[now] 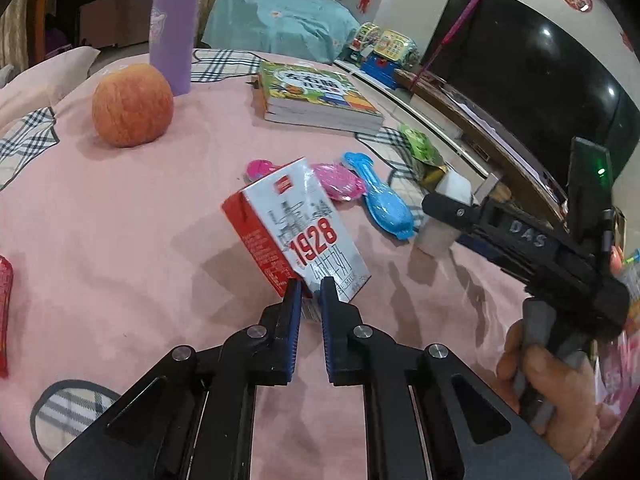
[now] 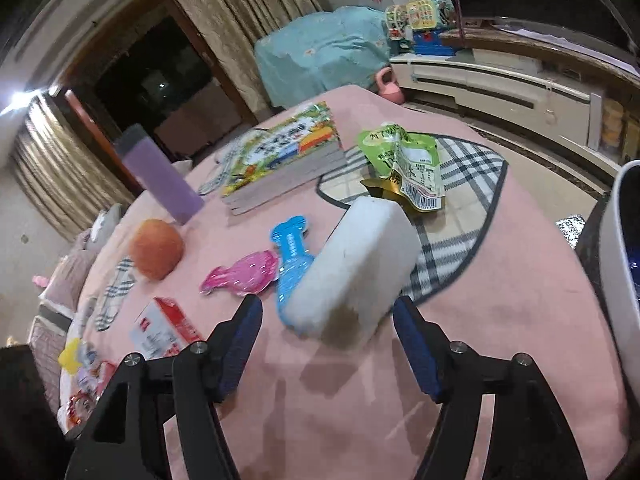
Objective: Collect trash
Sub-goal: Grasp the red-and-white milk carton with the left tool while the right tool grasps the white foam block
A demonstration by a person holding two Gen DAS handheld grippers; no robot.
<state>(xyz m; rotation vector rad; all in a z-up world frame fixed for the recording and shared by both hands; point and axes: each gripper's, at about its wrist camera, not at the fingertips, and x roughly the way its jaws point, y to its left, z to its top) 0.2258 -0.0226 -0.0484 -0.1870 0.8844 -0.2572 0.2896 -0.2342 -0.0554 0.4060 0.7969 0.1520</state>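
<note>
Milk carton (image 1: pixel 298 228) pinched in left tool (image 1: pixel 310 290)

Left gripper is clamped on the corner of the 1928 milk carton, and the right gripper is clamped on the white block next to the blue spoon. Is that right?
Not quite. The left gripper is shut on the milk carton, but the right gripper is open: in the right wrist view its jaws stand wide, clear of the white block beside the blue spoon.
</note>
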